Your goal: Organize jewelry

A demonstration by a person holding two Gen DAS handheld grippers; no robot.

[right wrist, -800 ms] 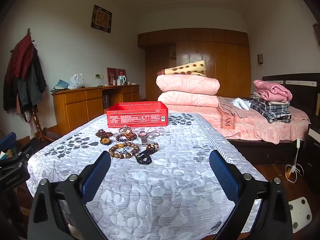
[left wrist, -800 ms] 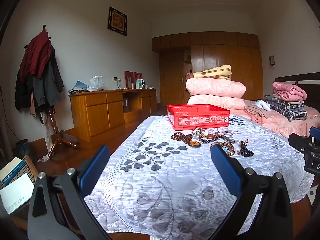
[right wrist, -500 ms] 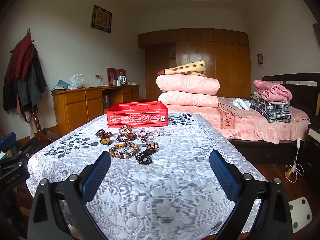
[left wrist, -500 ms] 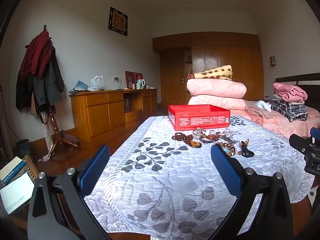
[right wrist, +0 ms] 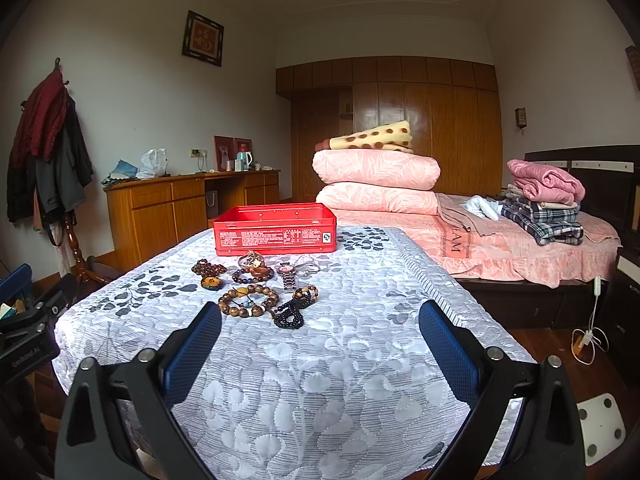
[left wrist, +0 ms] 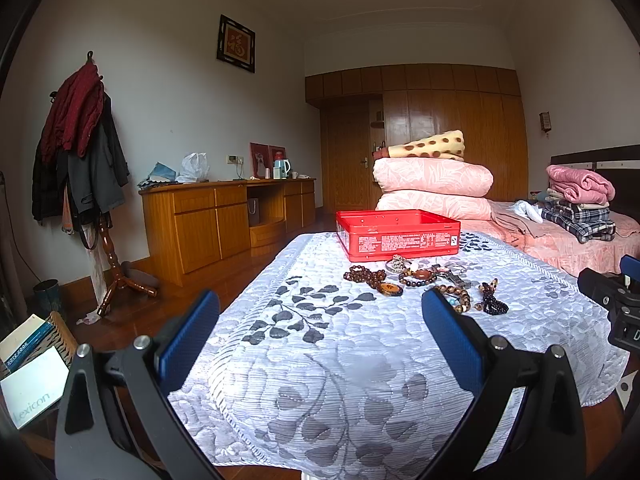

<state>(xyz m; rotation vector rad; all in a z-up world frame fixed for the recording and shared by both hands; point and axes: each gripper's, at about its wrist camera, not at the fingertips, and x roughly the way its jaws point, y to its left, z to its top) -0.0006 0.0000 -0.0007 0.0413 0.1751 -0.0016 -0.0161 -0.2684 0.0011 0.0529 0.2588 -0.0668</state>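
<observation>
1. Nothing much changed from the earlier frames: both views sit almost the same, jewelry untouched.
2. My left gripper and right gripper are both spread wide, empty.
3. Beaded bracelets and the rest lie on the quilted cover, just in front of the red tin.
4. Task not started; the reach comes next.

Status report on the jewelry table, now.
Left hand-held gripper open, empty. Right hand-held gripper open, empty. Bracelets loose on cloth before red tin, none inside visible. Nothing blocking approach.
</observation>
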